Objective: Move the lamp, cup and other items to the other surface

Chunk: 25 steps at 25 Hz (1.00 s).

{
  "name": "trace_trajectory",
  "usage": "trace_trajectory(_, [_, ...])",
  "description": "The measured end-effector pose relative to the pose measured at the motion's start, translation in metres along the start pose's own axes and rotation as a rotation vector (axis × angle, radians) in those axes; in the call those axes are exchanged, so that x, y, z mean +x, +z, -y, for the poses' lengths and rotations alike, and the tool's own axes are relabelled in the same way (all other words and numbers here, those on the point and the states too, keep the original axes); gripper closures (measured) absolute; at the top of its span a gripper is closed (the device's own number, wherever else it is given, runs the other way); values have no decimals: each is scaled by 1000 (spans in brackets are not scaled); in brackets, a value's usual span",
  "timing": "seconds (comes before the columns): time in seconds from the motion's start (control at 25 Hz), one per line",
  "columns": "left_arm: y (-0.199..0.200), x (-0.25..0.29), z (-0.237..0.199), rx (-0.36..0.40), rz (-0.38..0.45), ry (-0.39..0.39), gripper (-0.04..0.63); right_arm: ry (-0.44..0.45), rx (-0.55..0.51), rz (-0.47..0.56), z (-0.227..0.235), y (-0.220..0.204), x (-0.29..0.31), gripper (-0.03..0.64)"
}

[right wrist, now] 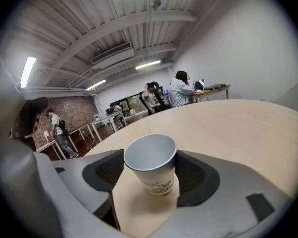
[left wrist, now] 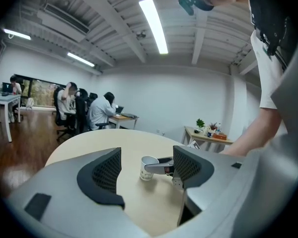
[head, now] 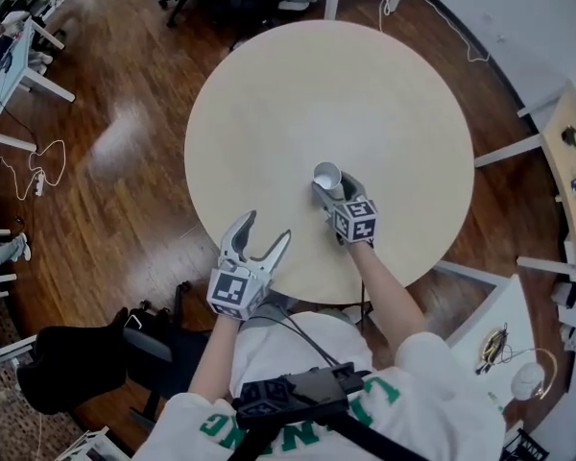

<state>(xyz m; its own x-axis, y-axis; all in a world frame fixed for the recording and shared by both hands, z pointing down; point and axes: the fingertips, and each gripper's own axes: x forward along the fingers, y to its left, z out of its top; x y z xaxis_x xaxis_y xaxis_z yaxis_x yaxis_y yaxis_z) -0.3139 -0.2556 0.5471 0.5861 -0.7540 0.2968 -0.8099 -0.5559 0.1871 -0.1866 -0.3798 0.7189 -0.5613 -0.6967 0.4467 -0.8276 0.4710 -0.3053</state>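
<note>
Open office: desks (left wrist: 121,117), seated people (left wrist: 100,112).

Office surroundings
A wooden floor (head: 125,152) is shown with a black chair (head: 77,358) and loose cables (head: 38,181) on it; seated persons (left wrist: 100,112) are seen at a desk (left wrist: 124,116) beneath a ceiling light strip (left wrist: 154,26).

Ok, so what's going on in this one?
A person with a claw in each hand is working at a round table. The right claw is closed around a paper cup, which is upright and either on the tabletop or just above it. The left claw is open and empty, hovering over the table's near edge.
</note>
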Motion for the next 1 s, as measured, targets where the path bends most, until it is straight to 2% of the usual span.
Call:
trace_trajectory(0.12, [1,-2,-4,-36,1,20,272,-5,-6,-4,0,-5,5,265])
trace_trajectory(0.24, [-4,-4,-9,6,-1,28,272,-21,-20,-8,1,-9,4,232])
trace_trajectory(0.52, [4,-11,0,24,24,18,272,-30,1,57,-9,1,-25,232])
trace_trajectory(0.84, [26,-15,42,40,70,-45,272,-64,28,217,-12,44,-116,232])
trace_trajectory(1.0, [39,-4,75,50,93,-111,272,-114,51,324,-3,71,-179,232])
